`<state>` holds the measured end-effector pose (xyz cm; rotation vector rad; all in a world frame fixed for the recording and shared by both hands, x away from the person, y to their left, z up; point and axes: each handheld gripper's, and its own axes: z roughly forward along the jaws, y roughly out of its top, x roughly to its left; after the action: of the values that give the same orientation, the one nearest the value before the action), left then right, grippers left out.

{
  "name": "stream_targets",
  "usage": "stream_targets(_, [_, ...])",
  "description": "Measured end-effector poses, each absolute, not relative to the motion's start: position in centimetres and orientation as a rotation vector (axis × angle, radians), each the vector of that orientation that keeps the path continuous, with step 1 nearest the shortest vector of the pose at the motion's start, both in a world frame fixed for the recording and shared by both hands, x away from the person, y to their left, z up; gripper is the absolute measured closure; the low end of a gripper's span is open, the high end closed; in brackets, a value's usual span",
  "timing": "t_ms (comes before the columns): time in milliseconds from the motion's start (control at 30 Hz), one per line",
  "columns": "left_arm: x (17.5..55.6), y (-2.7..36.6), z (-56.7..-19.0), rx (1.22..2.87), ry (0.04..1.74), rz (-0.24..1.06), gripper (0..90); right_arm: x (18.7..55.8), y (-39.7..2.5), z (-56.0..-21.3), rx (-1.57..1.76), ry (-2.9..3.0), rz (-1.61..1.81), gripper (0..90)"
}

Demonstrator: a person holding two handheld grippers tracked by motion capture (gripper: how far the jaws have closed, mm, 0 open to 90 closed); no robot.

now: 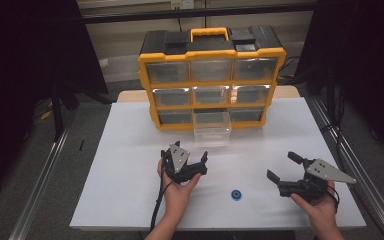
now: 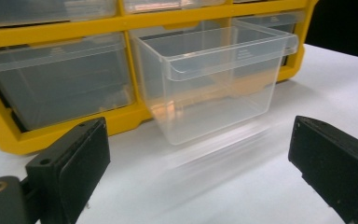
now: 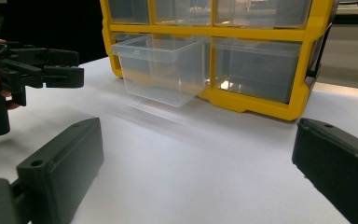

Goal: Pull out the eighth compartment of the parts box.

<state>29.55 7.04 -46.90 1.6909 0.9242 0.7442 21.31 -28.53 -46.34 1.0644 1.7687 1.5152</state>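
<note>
Blue ring [image 1: 236, 194] is seen lying on the white table [image 1: 130, 185] between the wide-open, empty left gripper [image 1: 190, 159] and right gripper [image 1: 284, 168], and could be knocked away by a clumsy grab.

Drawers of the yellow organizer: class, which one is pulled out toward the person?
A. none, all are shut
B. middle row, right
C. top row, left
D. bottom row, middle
D: in the high view the clear bottom-middle drawer juts forward from the yellow organizer onto the white table, while the others sit flush; the left gripper view shows the same drawer sticking out.
</note>
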Motion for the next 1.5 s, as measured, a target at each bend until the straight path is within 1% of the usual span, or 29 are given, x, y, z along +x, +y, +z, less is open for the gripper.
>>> stream_targets(100, [29.5, 7.2, -46.9, 1.705, 0.902, 0.703, 5.0, 21.3, -28.5, -46.4, 1.065, 1.768, 1.514, 1.6])
stream_targets(333, [29.0, 7.3, -47.0, 1.723, 0.872, 0.660, 4.7, 21.3, -28.5, -46.4, 1.068, 1.769, 1.508, 1.6])
stream_targets(567, [28.5, 6.6, -46.9, 1.740, 0.818, 0.582, 4.6, 21.3, -28.5, -46.4, 1.067, 1.770, 1.508, 1.7])
stream_targets(1000, [28.2, 6.0, -47.1, 1.766, 0.742, 0.480, 4.2, 21.2, -28.5, -46.3, 1.067, 1.767, 1.516, 1.6])
stream_targets(1133, [28.1, 5.7, -47.1, 1.788, 0.696, 0.458, 3.9, 21.3, -28.5, -46.3, 1.063, 1.766, 1.515, 1.6])
stream_targets(1200, [27.9, 5.4, -47.2, 1.780, 0.702, 0.416, 3.8, 21.3, -28.5, -46.3, 1.065, 1.769, 1.520, 1.6])
stream_targets(1500, [27.7, 4.8, -47.4, 1.808, 0.646, 0.354, 3.6, 21.2, -28.5, -46.3, 1.058, 1.771, 1.516, 1.7])
